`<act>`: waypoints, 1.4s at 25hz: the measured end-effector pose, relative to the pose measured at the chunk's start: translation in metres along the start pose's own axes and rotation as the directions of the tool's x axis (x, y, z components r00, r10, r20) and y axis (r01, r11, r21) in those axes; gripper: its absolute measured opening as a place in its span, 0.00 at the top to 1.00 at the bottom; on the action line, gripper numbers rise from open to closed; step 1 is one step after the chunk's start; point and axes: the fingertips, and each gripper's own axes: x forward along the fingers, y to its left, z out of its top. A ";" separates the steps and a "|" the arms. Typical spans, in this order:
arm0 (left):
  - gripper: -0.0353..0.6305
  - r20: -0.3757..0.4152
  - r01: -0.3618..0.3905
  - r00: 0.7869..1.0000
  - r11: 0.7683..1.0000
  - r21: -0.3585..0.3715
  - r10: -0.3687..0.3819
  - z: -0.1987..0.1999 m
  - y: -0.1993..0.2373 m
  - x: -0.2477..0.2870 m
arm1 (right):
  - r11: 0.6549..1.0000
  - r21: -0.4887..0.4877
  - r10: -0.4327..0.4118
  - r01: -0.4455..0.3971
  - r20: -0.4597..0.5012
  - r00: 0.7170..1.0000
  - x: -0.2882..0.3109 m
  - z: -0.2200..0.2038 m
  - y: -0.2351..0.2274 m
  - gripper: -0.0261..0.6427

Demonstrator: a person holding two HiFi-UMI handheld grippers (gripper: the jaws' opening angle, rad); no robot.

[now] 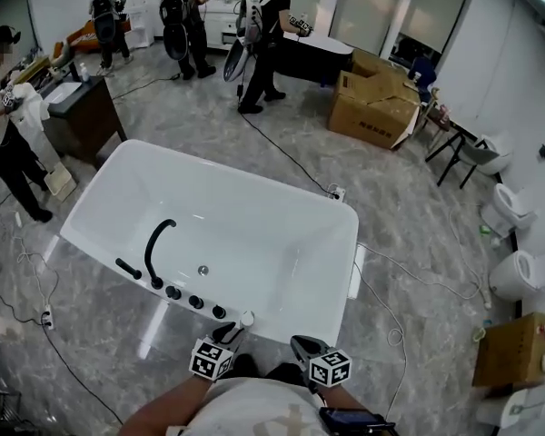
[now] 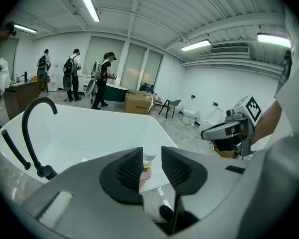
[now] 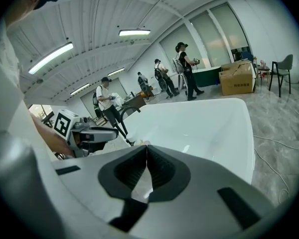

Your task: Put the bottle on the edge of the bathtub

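The white tub (image 1: 263, 234) fills the middle of the head view, on a grey marble floor (image 1: 418, 234). A black faucet (image 1: 154, 248) and a row of knobs (image 1: 195, 301) sit along its near rim, and people stand well apart at the far end of the room. Both grippers hang close over that near rim. The left gripper (image 1: 229, 331) is just right of the knobs and the right gripper (image 1: 302, 343) is beside it, further right. The right gripper view shows its fingers (image 3: 132, 171) closed tip to tip with nothing between them. The left gripper's fingers (image 2: 132, 168) stand narrow, with a slim gap. The bottle (image 1: 246, 319), small, white-capped and pale-bodied, stands upright on the near rim, just beside the left fingertips in the head view. In the left gripper view the bottle (image 2: 149, 159) shows through the gap, close to one pad. It looks to sit slightly beyond the tips, on the rim below, and not clamped, though its lower part is hidden behind the fingers. As I judge it, the placing is as good as done: the bottle is on the tub's edge, and what is left is to draw the left gripper clear without knocking it.
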 end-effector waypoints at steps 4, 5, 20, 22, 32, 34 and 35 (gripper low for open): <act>0.87 0.045 -0.029 0.999 0.999 -0.037 0.030 0.009 -0.001 -0.018 | 0.999 -0.022 0.027 -0.027 -0.011 1.000 0.001 0.004 0.003 0.95; 0.88 0.052 -0.039 0.998 0.998 -0.047 0.042 0.009 0.000 -0.023 | 0.999 -0.029 0.036 -0.037 -0.013 0.999 0.003 0.005 0.004 0.95; 0.93 0.138 -0.138 0.977 0.979 -0.153 0.160 0.010 -0.073 -0.055 | 0.963 -0.152 0.224 -0.222 -0.006 0.975 -0.044 0.024 0.018 0.95; 0.93 0.146 -0.145 0.975 0.976 -0.162 0.169 0.007 -0.086 -0.059 | 0.955 -0.168 0.246 -0.243 -0.001 0.969 -0.056 0.022 0.022 0.95; 0.93 0.155 -0.183 0.965 0.965 -0.187 0.213 -0.011 -0.138 -0.071 | 0.924 -0.215 0.322 -0.315 -0.001 0.947 -0.095 0.003 0.025 0.95; 0.93 0.156 -0.190 0.963 0.963 -0.194 0.221 -0.019 -0.146 -0.072 | 0.920 -0.219 0.333 -0.326 -0.007 0.943 -0.100 -0.004 0.026 0.95; 0.93 0.155 -0.194 0.962 0.961 -0.199 0.227 -0.023 -0.150 -0.073 | 0.918 -0.220 0.338 -0.331 -0.009 0.941 -0.102 -0.008 0.026 0.95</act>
